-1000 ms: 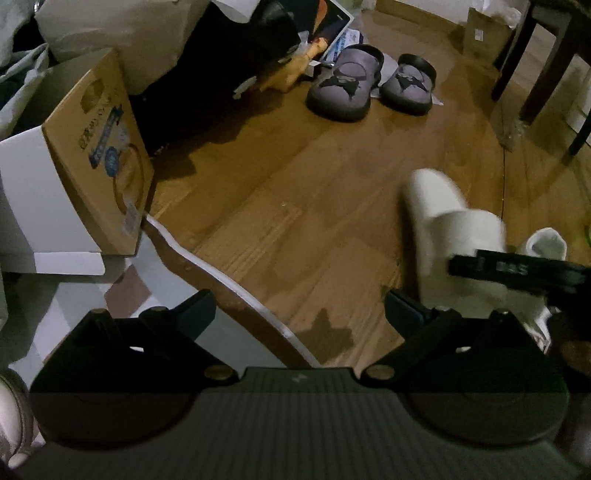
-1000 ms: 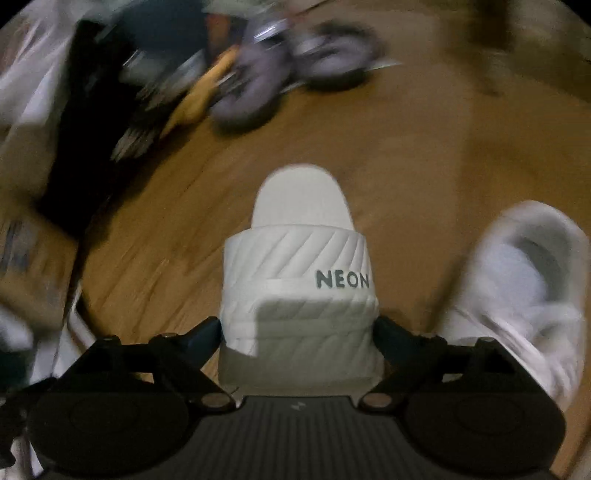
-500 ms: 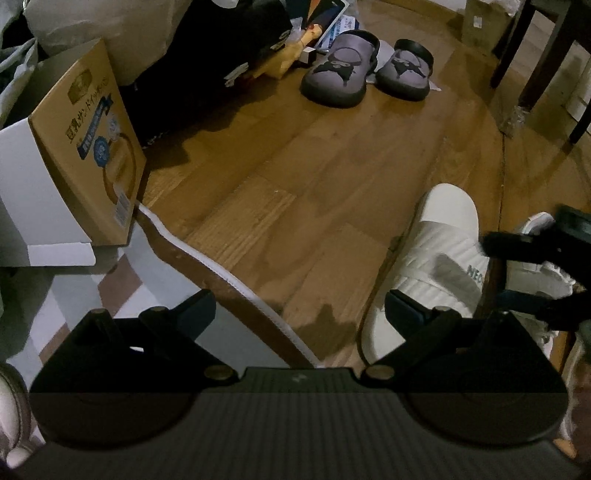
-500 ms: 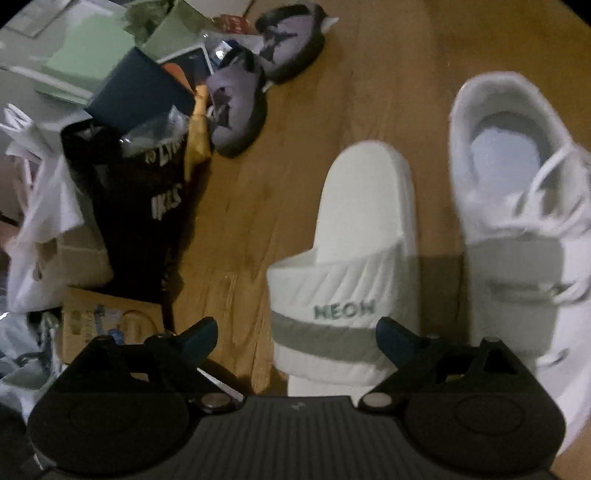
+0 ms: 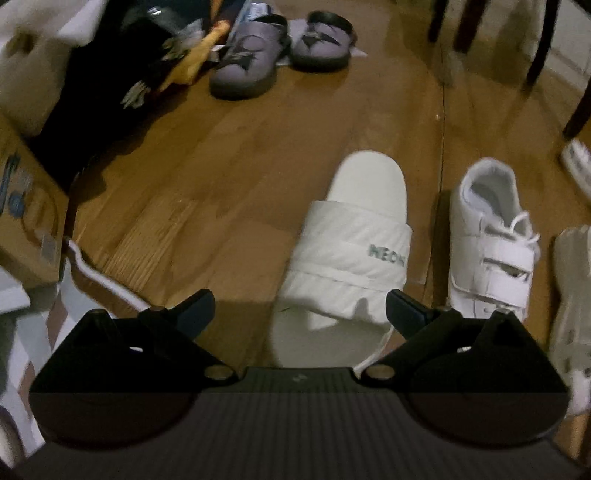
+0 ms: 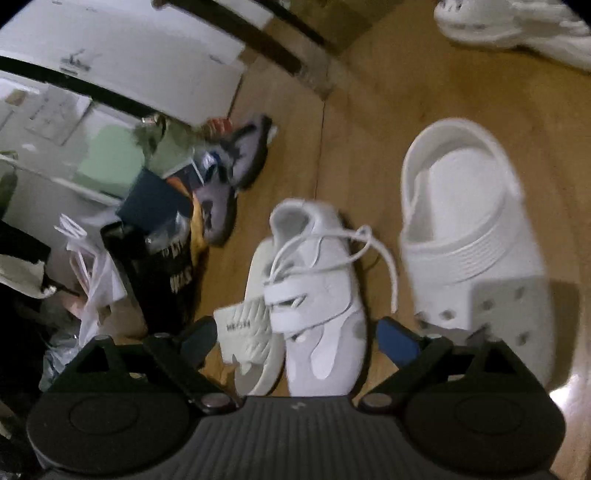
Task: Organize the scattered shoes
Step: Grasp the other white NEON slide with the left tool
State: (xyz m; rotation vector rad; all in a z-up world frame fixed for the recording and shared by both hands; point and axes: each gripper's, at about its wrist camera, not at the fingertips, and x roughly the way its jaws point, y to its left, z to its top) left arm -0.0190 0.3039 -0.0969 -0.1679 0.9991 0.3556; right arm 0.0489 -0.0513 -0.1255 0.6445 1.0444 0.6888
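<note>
A white slide (image 5: 354, 251) marked NEON lies flat on the wood floor, with a white strap sneaker (image 5: 491, 251) right beside it. My left gripper (image 5: 299, 312) is open just above the slide's near end, holding nothing. In the right wrist view the sneaker (image 6: 317, 295) sits between the open fingers of my right gripper (image 6: 299, 339), not gripped. The slide (image 6: 251, 332) is at the sneaker's left and a white clog (image 6: 469, 240) at its right. A pair of grey slippers (image 5: 247, 62) stands farther back, and another white shoe (image 6: 517, 26) lies beyond.
A cardboard box (image 5: 26, 206) and a black bag (image 5: 110, 92) crowd the left side. A rug edge (image 5: 99, 273) runs at lower left. Dark chair legs (image 5: 546, 37) stand at the back right. Another pale shoe (image 5: 572, 295) lies at the far right.
My right gripper let go of the white slide, which now rests on the floor, and swung right over the sneaker. My left gripper turned right toward the slide.
</note>
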